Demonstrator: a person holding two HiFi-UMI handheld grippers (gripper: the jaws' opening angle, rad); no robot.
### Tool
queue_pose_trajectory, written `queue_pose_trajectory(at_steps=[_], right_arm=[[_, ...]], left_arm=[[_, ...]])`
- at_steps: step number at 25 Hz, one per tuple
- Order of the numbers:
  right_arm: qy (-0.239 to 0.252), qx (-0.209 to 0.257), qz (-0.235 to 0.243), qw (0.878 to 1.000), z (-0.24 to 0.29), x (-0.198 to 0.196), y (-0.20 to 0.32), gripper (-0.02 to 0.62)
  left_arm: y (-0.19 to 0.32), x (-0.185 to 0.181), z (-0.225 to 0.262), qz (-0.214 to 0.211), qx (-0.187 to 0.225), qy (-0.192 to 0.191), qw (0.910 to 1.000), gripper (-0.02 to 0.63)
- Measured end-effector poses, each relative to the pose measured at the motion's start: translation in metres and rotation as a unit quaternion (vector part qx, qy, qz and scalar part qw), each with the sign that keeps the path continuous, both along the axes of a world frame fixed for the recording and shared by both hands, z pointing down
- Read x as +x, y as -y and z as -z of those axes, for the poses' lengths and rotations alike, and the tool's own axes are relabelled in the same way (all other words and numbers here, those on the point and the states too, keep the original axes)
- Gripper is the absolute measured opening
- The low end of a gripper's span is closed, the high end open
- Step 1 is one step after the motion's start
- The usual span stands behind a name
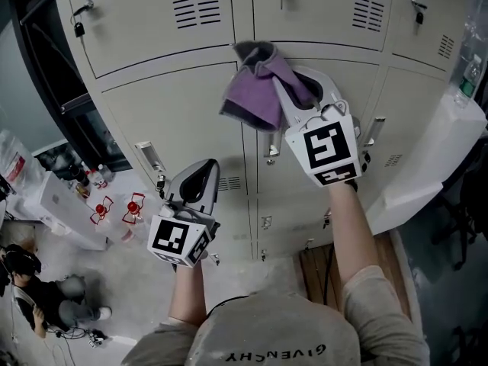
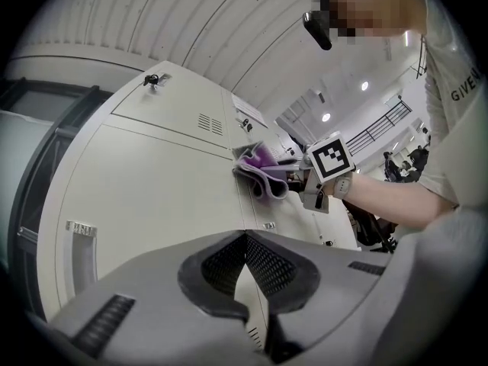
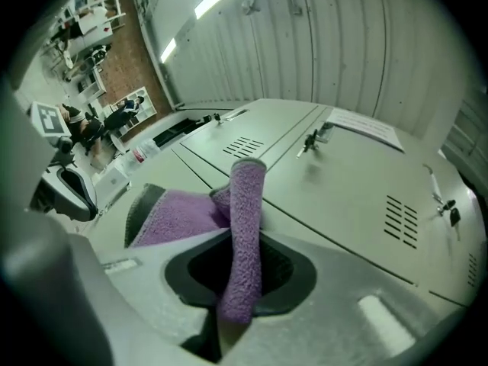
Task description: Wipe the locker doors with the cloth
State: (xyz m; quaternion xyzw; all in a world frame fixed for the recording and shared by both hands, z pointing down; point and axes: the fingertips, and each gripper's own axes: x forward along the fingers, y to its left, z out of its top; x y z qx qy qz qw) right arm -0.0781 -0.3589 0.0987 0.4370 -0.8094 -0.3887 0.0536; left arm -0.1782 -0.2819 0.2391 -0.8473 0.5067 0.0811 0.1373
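Ok, R gripper (image 1: 303, 90) clamped on purple cloth (image 1: 258, 91) — cloth against locker door (image 1: 171, 120). L gripper (image 1: 203, 172) jaws together, empty.

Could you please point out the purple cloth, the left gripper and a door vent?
Purple terry cloth (image 1: 261, 97): head view, middle of its draped fold.
Left gripper (image 1: 206, 171): head view, between its shut jaws' tips.
Black slotted door vent (image 1: 196, 8): head view, centre slots.

lower left: seated person (image 1: 34, 296) near a white box (image 1: 65, 208) | just beside box: two small red-and-white items (image 1: 116, 207) | right: slanting white panel (image 1: 435, 166), clear bottle (image 1: 469, 75) above it | below centre: wooden floor strip (image 1: 324, 269) | overhead: round ceiling lights (image 2: 326, 117)
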Motion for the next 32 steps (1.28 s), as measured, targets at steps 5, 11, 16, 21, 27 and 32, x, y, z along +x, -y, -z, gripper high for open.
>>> queue_pose_trajectory(at_steps=[5, 11, 16, 21, 27, 32], right_arm=[[0.025, -0.021, -0.029, 0.999, -0.003, 0.048, 0.012, 0.052], [0.060, -0.045, -0.092, 0.993, -0.013, 0.123, 0.029, 0.051], [0.106, -0.062, -0.131, 0.984, -0.018, 0.184, 0.042, 0.051], [0.158, -0.077, -0.150, 0.973, -0.022, 0.226, 0.050, 0.052], [0.219, -0.071, -0.129, 0.965, -0.023, 0.245, 0.042, 0.051], [0.190, -0.057, 0.005, 0.980, -0.026, 0.172, 0.008, 0.051]], left_arm=[[0.001, 0.003, -0.003, -0.004, -0.005, -0.005, 1.0000, -0.002], [0.000, 0.016, -0.007, -0.018, -0.010, -0.007, 0.9998, -0.002], [0.000, 0.026, -0.011, -0.028, -0.016, -0.007, 0.9994, -0.002], [-0.002, 0.027, -0.014, -0.026, -0.026, -0.013, 0.9992, -0.002], [-0.007, 0.020, -0.023, -0.017, -0.030, -0.015, 0.9993, -0.002], [-0.006, 0.008, -0.023, -0.005, -0.033, -0.011, 0.9994, -0.002]])
